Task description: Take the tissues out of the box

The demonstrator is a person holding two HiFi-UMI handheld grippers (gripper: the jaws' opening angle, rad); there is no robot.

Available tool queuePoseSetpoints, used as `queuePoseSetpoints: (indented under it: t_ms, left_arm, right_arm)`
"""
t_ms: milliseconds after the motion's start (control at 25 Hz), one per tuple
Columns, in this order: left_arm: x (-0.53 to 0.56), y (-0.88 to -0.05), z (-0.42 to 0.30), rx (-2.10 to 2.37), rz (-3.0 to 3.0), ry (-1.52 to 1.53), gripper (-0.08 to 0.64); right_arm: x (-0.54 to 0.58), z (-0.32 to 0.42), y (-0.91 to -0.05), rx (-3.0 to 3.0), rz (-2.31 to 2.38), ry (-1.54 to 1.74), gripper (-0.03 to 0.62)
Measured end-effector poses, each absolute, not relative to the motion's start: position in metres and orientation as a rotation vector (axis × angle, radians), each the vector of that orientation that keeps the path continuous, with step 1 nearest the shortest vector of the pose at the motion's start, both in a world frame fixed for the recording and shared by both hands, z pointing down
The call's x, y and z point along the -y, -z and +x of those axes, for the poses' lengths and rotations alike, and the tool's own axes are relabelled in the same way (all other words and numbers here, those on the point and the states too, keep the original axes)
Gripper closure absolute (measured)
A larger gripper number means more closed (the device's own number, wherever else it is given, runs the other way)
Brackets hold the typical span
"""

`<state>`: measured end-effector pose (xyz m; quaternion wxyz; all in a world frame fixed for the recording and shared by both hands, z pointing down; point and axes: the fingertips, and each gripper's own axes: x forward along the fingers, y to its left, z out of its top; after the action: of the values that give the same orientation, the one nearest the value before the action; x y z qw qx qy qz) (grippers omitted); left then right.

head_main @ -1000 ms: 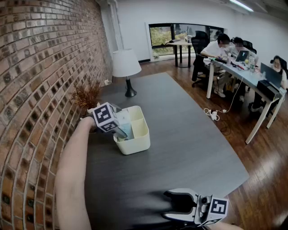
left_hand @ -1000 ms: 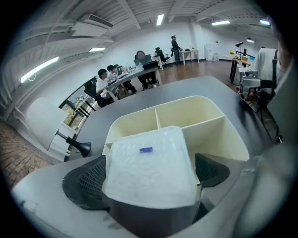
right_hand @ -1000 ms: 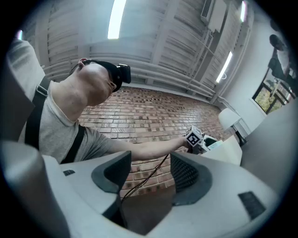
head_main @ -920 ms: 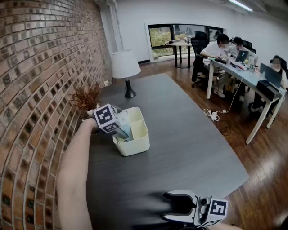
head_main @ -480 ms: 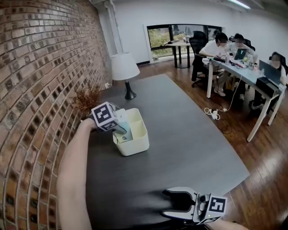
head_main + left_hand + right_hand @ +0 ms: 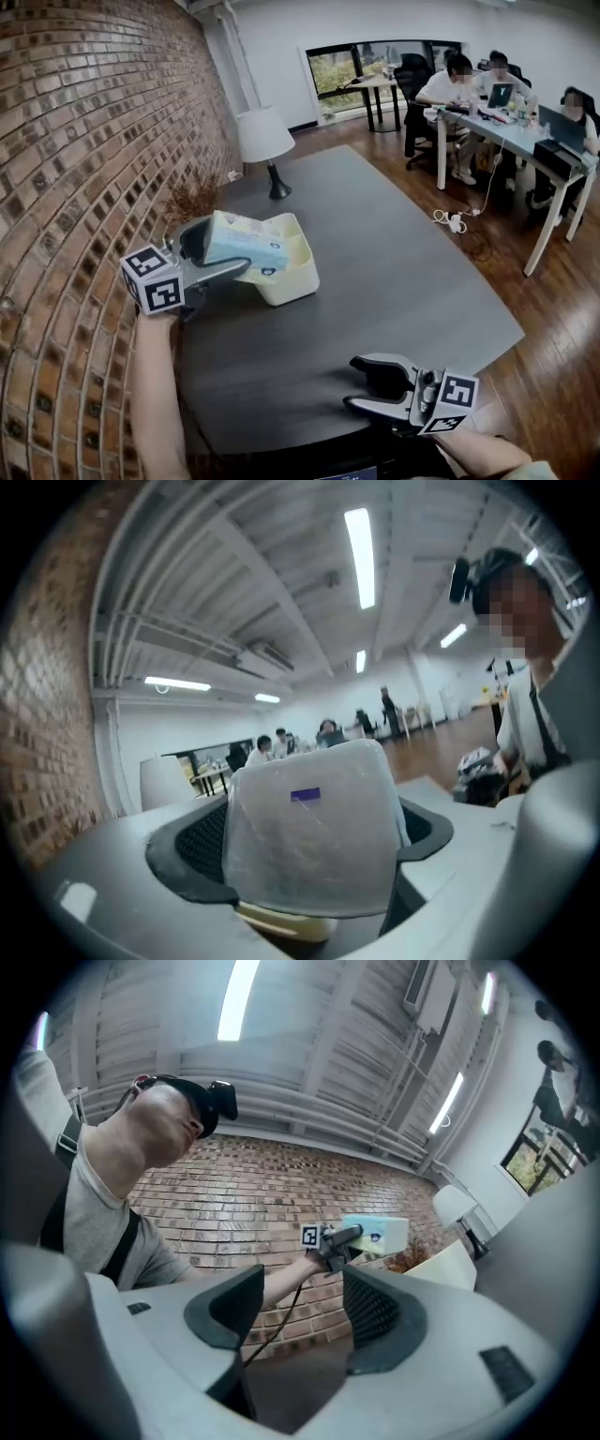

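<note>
**A:** Where are the tissues?

**B:** The tissue pack (image 6: 251, 246) is in the left gripper (image 6: 221, 255), whose jaws are clamped on one end of it. The pack sits in the air over the left rim of the cream compartment box (image 6: 298, 277). The box stands towards the desk's (image 6: 403, 281) left edge, by the brick wall.

**A:** And the other hand?

**B:** The right gripper (image 6: 359, 382) hovers at the desk's near edge. Its jaws are wide apart with nothing between them.

**A:** So which step is this?

**B:** I'd call it the lift-out, nearly finished. From the right gripper view the pack looks clear of the box. The next move is probably to carry it sideways to bare desk, lower it flat, and only then open the jaws. It's held by one end, so the free end may sag.
</note>
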<state>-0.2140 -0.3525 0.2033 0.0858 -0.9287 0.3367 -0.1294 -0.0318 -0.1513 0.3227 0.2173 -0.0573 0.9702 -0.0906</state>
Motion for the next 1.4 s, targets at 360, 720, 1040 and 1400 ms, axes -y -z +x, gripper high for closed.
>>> queuePoseSetpoints:
  t_ms: [360, 720, 1040, 1400]
  left_arm:
    - [0.139, -0.274, -0.196, -1.189, -2.863, -0.543, 0.058]
    - [0.075, -0.276, -0.169, -1.339, -2.548, -0.085, 0.060]
    - [0.064, -0.260, -0.149, -1.359, -2.424, 0.005, 0.060]
    - [0.049, -0.276, -0.149, -1.382, -2.432, 0.048, 0.060]
  right_arm:
    - [0.133, -0.043, -0.329, -2.718, -0.141, 0.235, 0.321]
    - [0.108, -0.037, -0.319, -2.730, -0.140, 0.144, 0.321]
    - [0.092, -0.027, -0.308, -2.703, -0.105, 0.120, 0.322]
    - [0.074, -0.030, -0.303, -2.717, -0.057, 0.089, 0.322]
